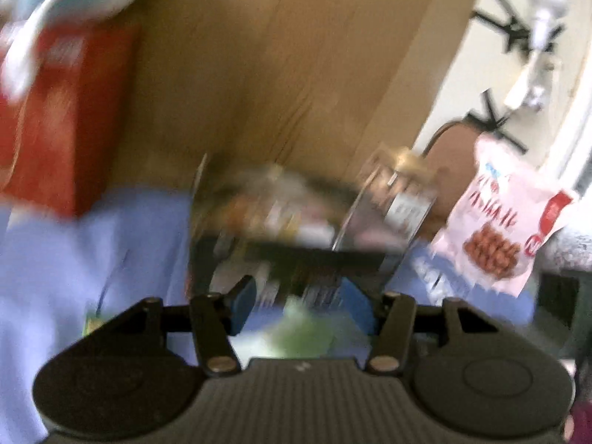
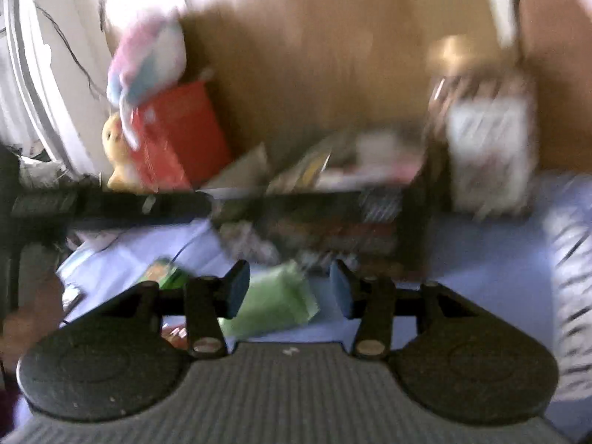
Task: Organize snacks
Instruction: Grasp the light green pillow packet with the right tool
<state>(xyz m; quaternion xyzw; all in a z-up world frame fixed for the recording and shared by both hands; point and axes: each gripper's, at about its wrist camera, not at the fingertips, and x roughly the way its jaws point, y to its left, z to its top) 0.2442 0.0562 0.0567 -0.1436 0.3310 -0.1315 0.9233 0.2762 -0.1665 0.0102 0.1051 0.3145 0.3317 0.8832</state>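
Observation:
Both views are blurred. A green snack packet (image 2: 273,303) lies on the lavender cloth (image 2: 481,288), seen through the gap of my right gripper (image 2: 289,290), which is open with its blue pads clear of the packet. In the left wrist view the same green packet (image 1: 296,329) shows low between the fingers of my left gripper (image 1: 299,305), also open and holding nothing. Beyond both grippers stands a black organiser (image 2: 318,203) (image 1: 296,251) filled with several snack packs. A pink-and-white snack bag (image 1: 499,229) stands upright at the right.
A jar with a gold lid (image 2: 484,140) (image 1: 399,188) stands right of the organiser. A red box (image 2: 174,133) (image 1: 63,111) with a pastel plush toy (image 2: 148,59) on it and a yellow plush (image 2: 116,148) sit left. Wooden panel (image 1: 277,55) behind. Striped fabric (image 2: 569,277) at the right edge.

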